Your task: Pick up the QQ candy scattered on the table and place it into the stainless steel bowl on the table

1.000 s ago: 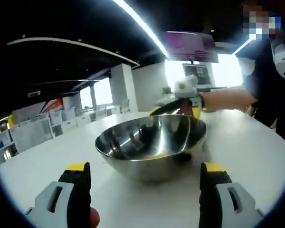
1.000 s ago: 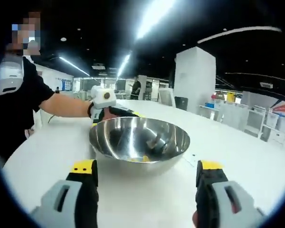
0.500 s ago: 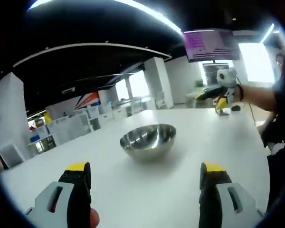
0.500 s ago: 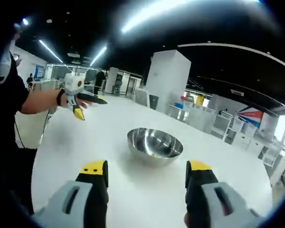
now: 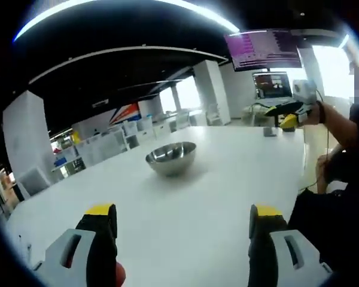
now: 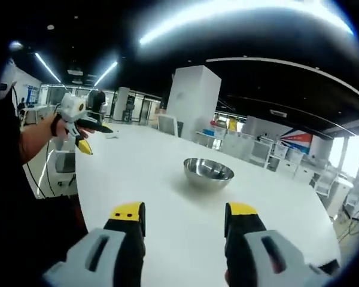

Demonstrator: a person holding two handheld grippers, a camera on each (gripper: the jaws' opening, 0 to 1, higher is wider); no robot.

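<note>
The stainless steel bowl (image 5: 171, 158) stands on the white table (image 5: 215, 191), well ahead of my left gripper (image 5: 180, 222), which is open with nothing between its yellow-tipped jaws. In the right gripper view the bowl (image 6: 208, 171) lies far off past my right gripper (image 6: 183, 214), also open and holding nothing. My right gripper (image 5: 290, 109) shows at the far right of the left gripper view, raised above the table's edge. My left gripper (image 6: 79, 128) shows at the left of the right gripper view. Inside the bowl, candy is too small to make out.
A person's arm (image 5: 341, 128) and dark clothing fill the right edge of the left gripper view. White chairs and shelving (image 5: 102, 146) line the far side of the table. A small dark object (image 5: 269, 132) lies on the table near its far right edge.
Both grippers have drawn back from the bowl, which looks much smaller and farther away now. Both stay open.
</note>
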